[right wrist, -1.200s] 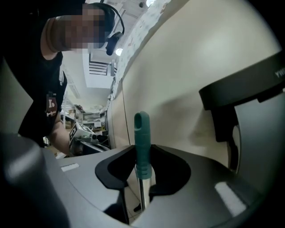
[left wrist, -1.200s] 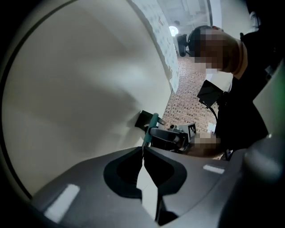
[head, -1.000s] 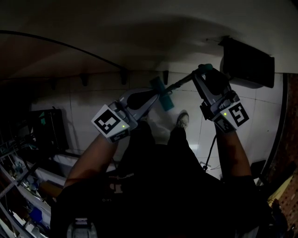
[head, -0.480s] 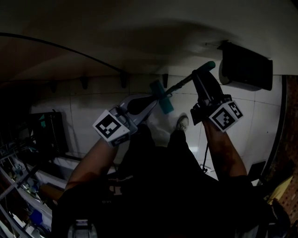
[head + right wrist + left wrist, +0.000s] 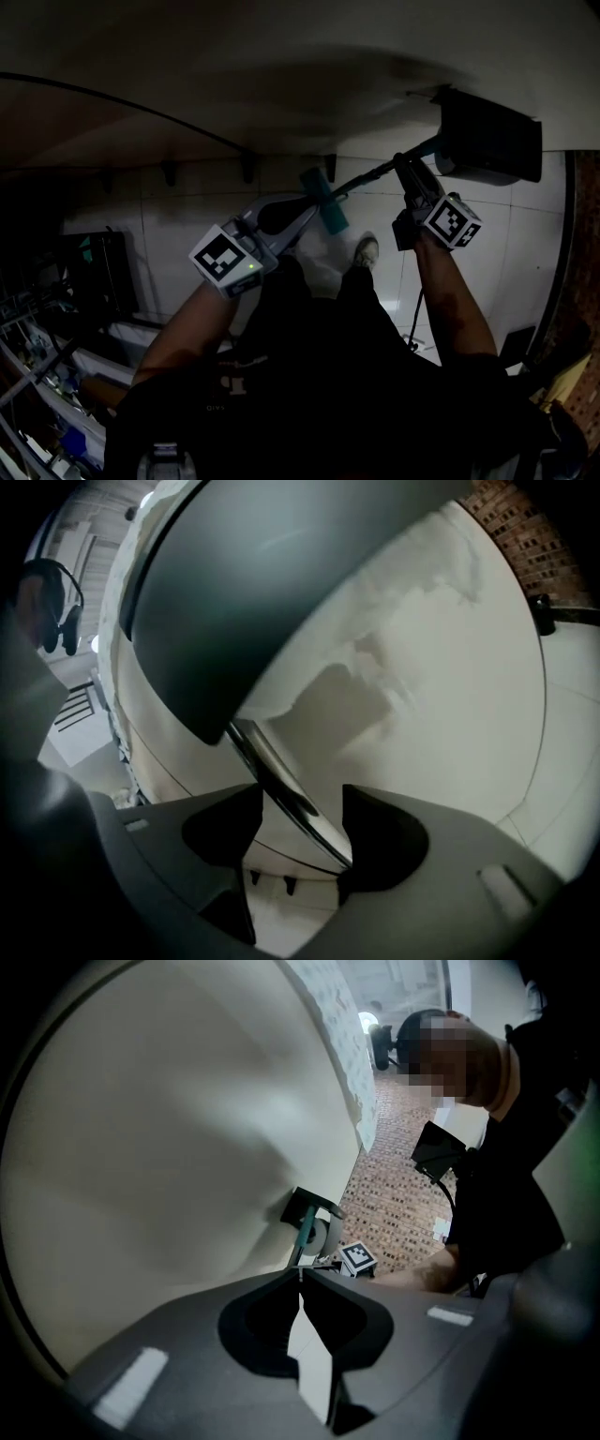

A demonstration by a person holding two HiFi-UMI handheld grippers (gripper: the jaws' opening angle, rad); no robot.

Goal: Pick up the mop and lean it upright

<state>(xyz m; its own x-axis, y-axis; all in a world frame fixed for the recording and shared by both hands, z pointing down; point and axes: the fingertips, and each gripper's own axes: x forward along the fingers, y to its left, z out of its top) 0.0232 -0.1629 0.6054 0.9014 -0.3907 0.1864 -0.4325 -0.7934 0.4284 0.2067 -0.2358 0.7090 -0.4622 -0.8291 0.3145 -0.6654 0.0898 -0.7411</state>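
The mop's thin metal pole [image 5: 370, 173] runs from a teal fitting [image 5: 324, 201] up and right, and its top end lies against the wall under a black box [image 5: 489, 136]. My right gripper [image 5: 409, 174] is at the upper part of the pole. In the right gripper view its jaws [image 5: 302, 795] are opening, and the shiny pole [image 5: 281, 782] passes between them with neither pad pressing on it. My left gripper [image 5: 298, 204] sits just left of the teal fitting. It is shut [image 5: 300, 1275], and nothing shows between its jaws.
The room is dark, with a pale wall [image 5: 281, 56] and a white tiled floor [image 5: 187, 202]. The person's shoe [image 5: 367, 246] stands below the pole. Dark clutter [image 5: 56, 375] fills the lower left. A brick-patterned floor [image 5: 394, 1194] shows in the left gripper view.
The right gripper's jaws have opened off the pole, and that hand has shifted up and to the right. The pole's top has moved closer to the black box. The left gripper barely moved.
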